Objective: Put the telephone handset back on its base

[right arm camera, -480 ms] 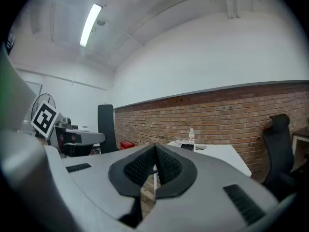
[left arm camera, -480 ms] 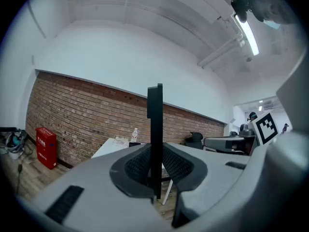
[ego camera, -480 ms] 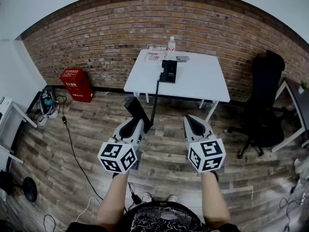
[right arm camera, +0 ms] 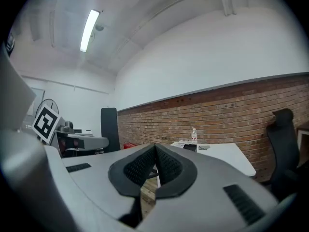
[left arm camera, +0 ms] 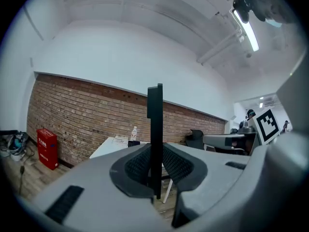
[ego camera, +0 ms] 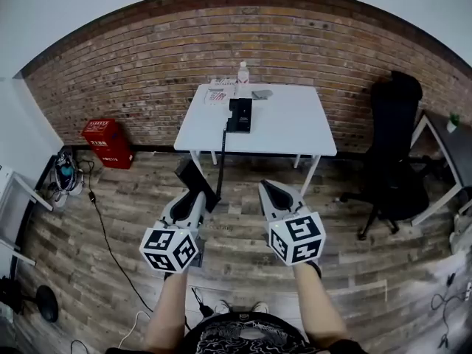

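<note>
Since half a second ago, the table and both grippers are sitting slightly further left in the head view. The table is showing no larger. Judged from this, the person is re-aiming rather than closing in, so the approach is still remaining.

The left gripper is pinching the handset between its fingers, with the black body standing edge-on and upright. The handset is hanging over the floor, well apart from the table's near edge. Its cord is running up over that edge to the base, which is sitting left of centre, towards the far edge. The right gripper is carrying nothing, its fingers pressed together.

The floor between the person and the near edge is lying open. A bottle is standing at the far edge, just behind the base. An office chair is flanking the right edge, and a red box is standing by the wall at left. A floor cable is trailing left of the person.
</note>
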A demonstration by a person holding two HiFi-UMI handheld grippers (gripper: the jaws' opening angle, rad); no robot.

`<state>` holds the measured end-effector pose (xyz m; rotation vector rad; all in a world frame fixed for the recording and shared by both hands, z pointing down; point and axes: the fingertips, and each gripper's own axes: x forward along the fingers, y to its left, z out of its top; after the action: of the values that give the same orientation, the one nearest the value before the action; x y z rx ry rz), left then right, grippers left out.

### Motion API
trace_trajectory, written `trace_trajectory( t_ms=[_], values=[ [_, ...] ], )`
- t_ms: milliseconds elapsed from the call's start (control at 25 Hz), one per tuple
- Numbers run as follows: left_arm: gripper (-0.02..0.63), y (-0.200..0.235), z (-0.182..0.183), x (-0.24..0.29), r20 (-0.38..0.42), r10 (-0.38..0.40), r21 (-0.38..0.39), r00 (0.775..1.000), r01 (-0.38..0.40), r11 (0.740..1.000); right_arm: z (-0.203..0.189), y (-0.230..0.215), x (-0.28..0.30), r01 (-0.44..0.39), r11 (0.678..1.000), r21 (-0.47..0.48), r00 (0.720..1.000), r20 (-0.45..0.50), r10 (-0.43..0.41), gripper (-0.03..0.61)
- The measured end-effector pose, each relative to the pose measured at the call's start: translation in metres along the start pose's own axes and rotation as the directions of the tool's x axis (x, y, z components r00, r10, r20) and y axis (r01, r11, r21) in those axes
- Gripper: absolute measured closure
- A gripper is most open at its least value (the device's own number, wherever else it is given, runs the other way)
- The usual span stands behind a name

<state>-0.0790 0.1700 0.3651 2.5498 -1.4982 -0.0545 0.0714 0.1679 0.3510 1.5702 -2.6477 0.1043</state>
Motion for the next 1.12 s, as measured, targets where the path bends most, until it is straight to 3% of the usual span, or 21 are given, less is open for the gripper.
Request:
trace_trajectory(
  t_ms=[600,1120],
  values=[
    [0.541,-0.034,-0.009,0.047,-0.015,0.021,0.005,1.000,-0.021,1.000,-0.005,-0.055,-0.001,-0.040,0.999,0.008,0.999,-0.001,0.040,0.577],
    [0.541,0.025,-0.013,0.107,-0.029,0.018,-0.007,0.999,-0.018,1.000,-0.014,-0.079,0.075,-0.027,1.000,0.008,0.999,-0.022,0.027,0.577]
  ],
)
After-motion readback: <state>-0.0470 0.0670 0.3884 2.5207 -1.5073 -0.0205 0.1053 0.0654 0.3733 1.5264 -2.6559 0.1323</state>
